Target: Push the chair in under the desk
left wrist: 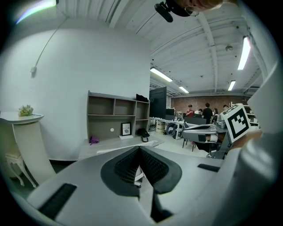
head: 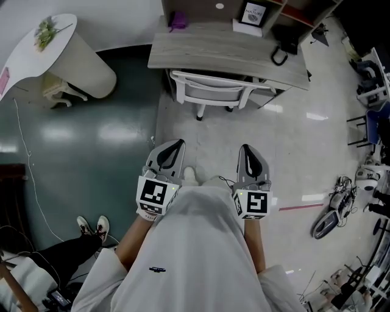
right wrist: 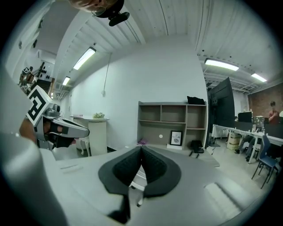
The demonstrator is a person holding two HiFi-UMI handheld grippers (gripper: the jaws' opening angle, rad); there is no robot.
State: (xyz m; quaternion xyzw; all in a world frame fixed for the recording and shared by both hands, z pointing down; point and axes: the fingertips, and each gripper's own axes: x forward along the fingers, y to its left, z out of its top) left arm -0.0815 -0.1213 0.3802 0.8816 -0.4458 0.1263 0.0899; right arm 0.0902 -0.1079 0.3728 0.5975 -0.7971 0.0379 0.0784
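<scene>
A white chair point(head: 214, 92) stands tucked partly under the front edge of the light wooden desk point(head: 201, 50), its back towards me. My left gripper point(head: 174, 146) and right gripper point(head: 246, 150) hover side by side over the pale floor, well short of the chair, both shut and empty. In the left gripper view the jaws point(left wrist: 139, 151) meet at their tips, and a sliver of the chair point(left wrist: 139, 174) shows between the pads. The right gripper view shows the same, jaws point(right wrist: 141, 150) together with the chair point(right wrist: 139, 176) beyond them.
A white pedestal table point(head: 58, 52) with a small plant stands at the left. The desk holds a purple item point(head: 178, 21), a framed picture point(head: 253, 14) and a black bag point(head: 285, 42). Someone's legs and shoes point(head: 91, 228) are at lower left. Equipment and cables point(head: 341, 207) crowd the right.
</scene>
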